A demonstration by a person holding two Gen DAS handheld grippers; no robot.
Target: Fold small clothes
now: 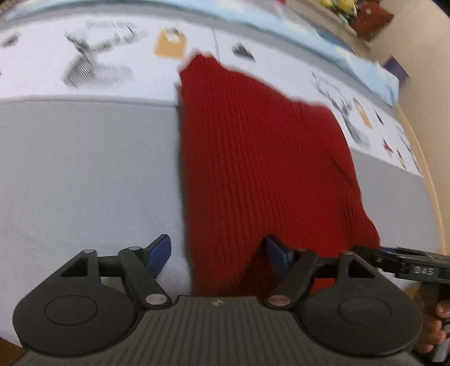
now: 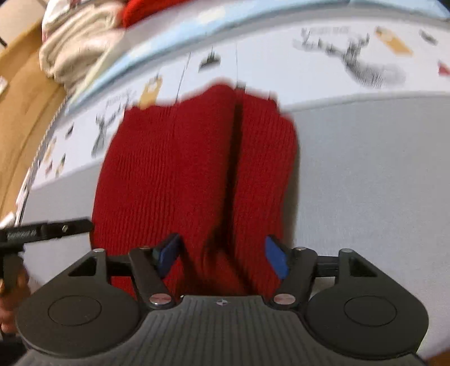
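Observation:
A red knitted garment (image 1: 253, 157) lies flat on a grey sheet (image 1: 84, 174), its far end reaching onto a white cloth printed with reindeer (image 1: 92, 62). My left gripper (image 1: 219, 254) is open over the garment's near left edge, with one blue pad (image 1: 161, 253) above the sheet and the other above the knit. In the right wrist view the garment (image 2: 168, 174) shows a dark lengthwise fold line (image 2: 233, 169). My right gripper (image 2: 222, 256) hovers open over its near end, and the pads do not press on the knit. Each gripper appears at the edge of the other's view.
A pile of beige clothes (image 2: 76, 42) with a red piece (image 2: 146, 11) sits at the far left, beside a wooden surface (image 2: 17, 98). A light blue band (image 1: 281, 25) borders the printed cloth. A person's hand (image 1: 433, 332) holds the right gripper's handle.

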